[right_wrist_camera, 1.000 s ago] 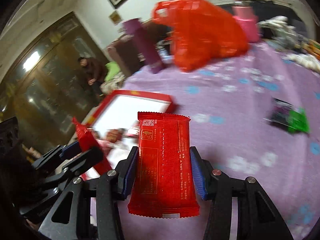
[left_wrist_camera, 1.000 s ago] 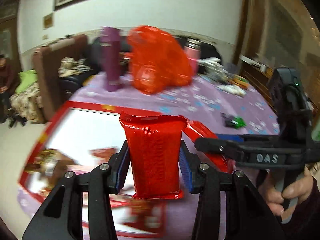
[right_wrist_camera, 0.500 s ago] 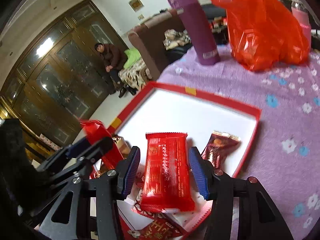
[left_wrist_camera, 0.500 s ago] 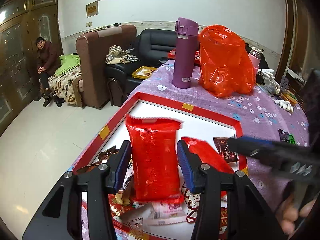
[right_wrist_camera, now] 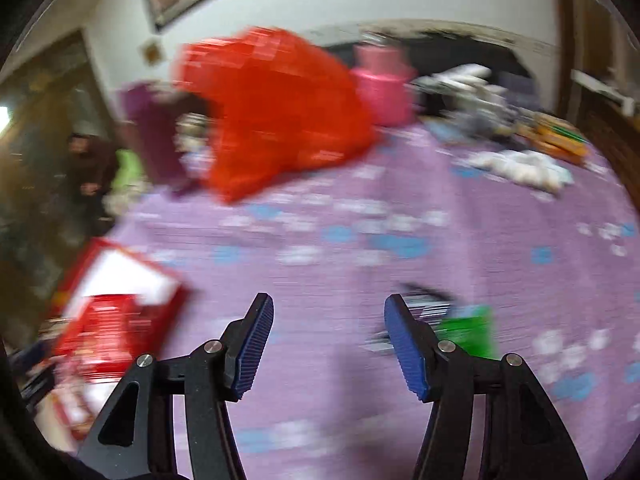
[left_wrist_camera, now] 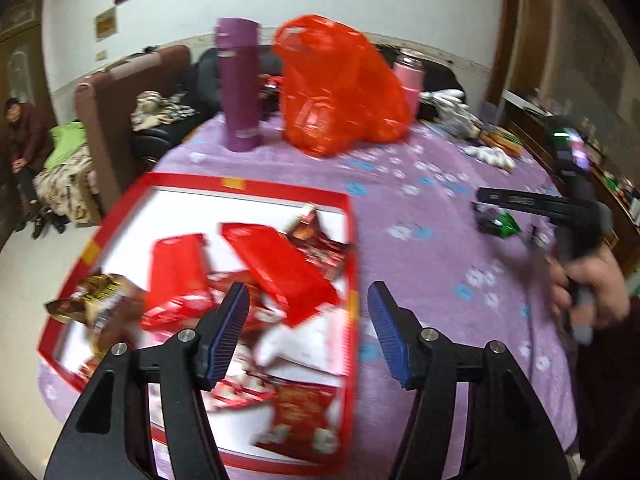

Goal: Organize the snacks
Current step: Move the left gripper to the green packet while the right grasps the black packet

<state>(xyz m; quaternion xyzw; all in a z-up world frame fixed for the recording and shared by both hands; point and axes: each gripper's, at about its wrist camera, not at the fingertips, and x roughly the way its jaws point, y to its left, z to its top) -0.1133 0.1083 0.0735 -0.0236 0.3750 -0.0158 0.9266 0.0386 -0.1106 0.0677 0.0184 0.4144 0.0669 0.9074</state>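
Snacks in glossy red wrappers [left_wrist_camera: 276, 268] are piled in the red-rimmed white box [left_wrist_camera: 352, 240] ahead of the empty, opening left gripper [left_wrist_camera: 308, 332]. A green packet [right_wrist_camera: 468, 328] remains on the counter [right_wrist_camera: 340, 400] just beside the empty, opening right gripper [right_wrist_camera: 328, 344].

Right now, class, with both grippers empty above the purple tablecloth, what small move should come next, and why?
Probably take the right gripper, its jaws opening with nothing between them, to the green packet lying loose on the tablecloth by its right finger. The two red packets already lie in the red box, and the left gripper is empty too.
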